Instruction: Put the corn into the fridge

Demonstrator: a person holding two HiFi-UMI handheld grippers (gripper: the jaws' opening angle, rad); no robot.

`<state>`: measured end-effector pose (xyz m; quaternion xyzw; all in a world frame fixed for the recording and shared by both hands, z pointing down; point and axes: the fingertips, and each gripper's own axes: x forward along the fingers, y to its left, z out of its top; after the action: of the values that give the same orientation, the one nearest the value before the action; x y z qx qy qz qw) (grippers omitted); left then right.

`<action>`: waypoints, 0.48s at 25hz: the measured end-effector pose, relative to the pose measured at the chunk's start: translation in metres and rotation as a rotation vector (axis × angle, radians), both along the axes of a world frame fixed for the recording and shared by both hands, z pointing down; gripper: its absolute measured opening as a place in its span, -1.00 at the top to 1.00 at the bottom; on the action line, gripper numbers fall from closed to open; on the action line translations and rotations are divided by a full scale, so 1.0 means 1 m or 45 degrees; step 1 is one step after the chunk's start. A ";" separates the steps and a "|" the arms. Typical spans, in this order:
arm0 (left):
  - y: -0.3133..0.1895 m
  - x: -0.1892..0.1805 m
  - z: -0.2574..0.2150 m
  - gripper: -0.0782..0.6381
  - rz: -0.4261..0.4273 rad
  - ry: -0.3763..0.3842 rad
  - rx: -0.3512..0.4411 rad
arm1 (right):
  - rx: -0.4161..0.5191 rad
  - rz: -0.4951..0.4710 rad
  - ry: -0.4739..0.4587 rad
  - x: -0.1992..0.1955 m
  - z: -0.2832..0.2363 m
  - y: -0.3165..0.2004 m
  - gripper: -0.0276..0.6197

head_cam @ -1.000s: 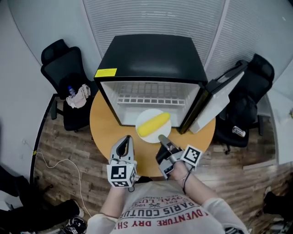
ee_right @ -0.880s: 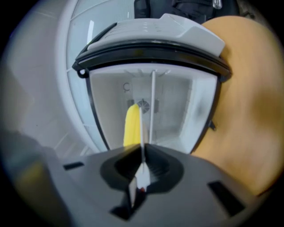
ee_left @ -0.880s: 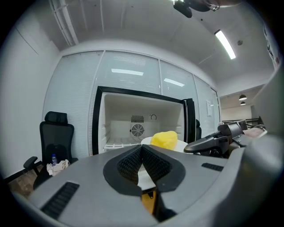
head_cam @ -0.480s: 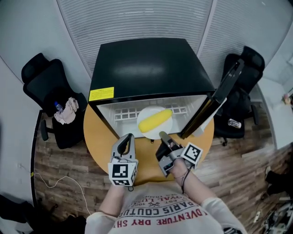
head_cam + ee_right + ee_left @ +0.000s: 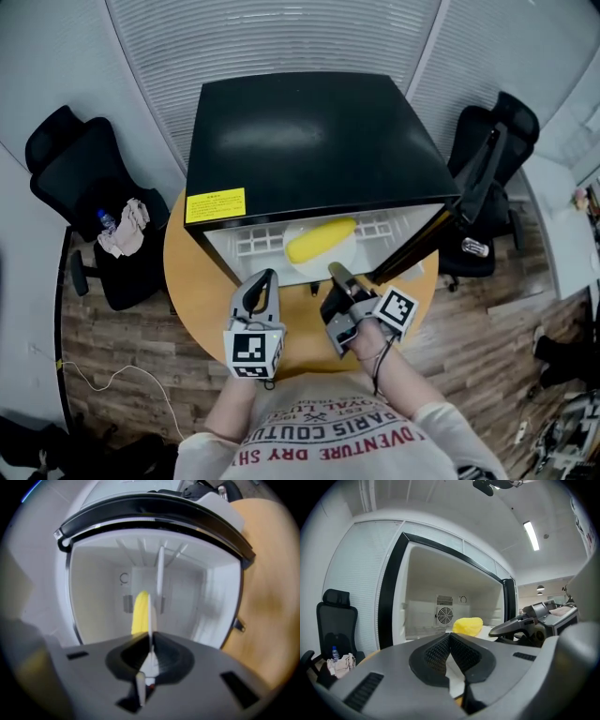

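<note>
A yellow corn cob (image 5: 321, 239) lies on a white plate (image 5: 302, 271) that reaches into the open black mini fridge (image 5: 309, 141), above its bottom wire shelf. My right gripper (image 5: 335, 272) grips the plate's near rim; its jaws are opening slightly with the rim still between the pads. In the right gripper view the plate (image 5: 150, 616) shows edge-on with the corn (image 5: 138, 613) to its left. My left gripper (image 5: 264, 277) is shut on nothing, just left of the plate, in front of the fridge opening. The left gripper view shows the corn (image 5: 467, 625) inside the fridge.
The fridge stands on a round wooden table (image 5: 192, 281). Its door (image 5: 473, 192) hangs open at the right. A black chair (image 5: 66, 178) with a cloth and a bottle is at the left, another black chair (image 5: 511, 131) at the right.
Both grippers have moved toward the fridge. The plate with the corn has gone from in front of the opening to partly inside it.
</note>
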<state>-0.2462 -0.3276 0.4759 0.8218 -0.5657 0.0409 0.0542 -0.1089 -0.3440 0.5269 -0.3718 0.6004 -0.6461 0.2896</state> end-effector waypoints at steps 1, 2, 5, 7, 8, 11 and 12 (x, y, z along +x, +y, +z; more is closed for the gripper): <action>-0.002 -0.001 0.002 0.69 0.002 0.004 -0.004 | -0.006 0.005 -0.005 -0.001 0.001 -0.001 0.78; -0.005 -0.002 0.003 0.69 0.002 0.007 -0.009 | -0.010 0.009 -0.006 -0.002 0.001 -0.002 0.78; -0.011 -0.005 0.008 0.69 -0.002 0.002 -0.026 | -0.014 0.020 0.000 -0.004 0.003 -0.008 0.78; -0.014 -0.004 0.010 0.69 0.008 -0.009 -0.035 | -0.021 0.033 0.000 -0.006 0.004 -0.011 0.78; -0.015 -0.002 0.011 0.69 0.013 -0.016 -0.038 | -0.023 0.040 0.000 -0.006 0.004 -0.012 0.78; -0.019 0.000 0.014 0.69 0.017 -0.027 -0.040 | -0.023 0.055 -0.001 -0.008 0.004 -0.018 0.78; -0.021 0.000 0.015 0.69 0.017 -0.028 -0.043 | -0.022 0.060 -0.002 -0.009 0.004 -0.020 0.78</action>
<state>-0.2458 -0.3486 0.4910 0.8241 -0.5598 0.0598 0.0617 -0.1179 -0.3637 0.5309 -0.3878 0.5856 -0.6447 0.3018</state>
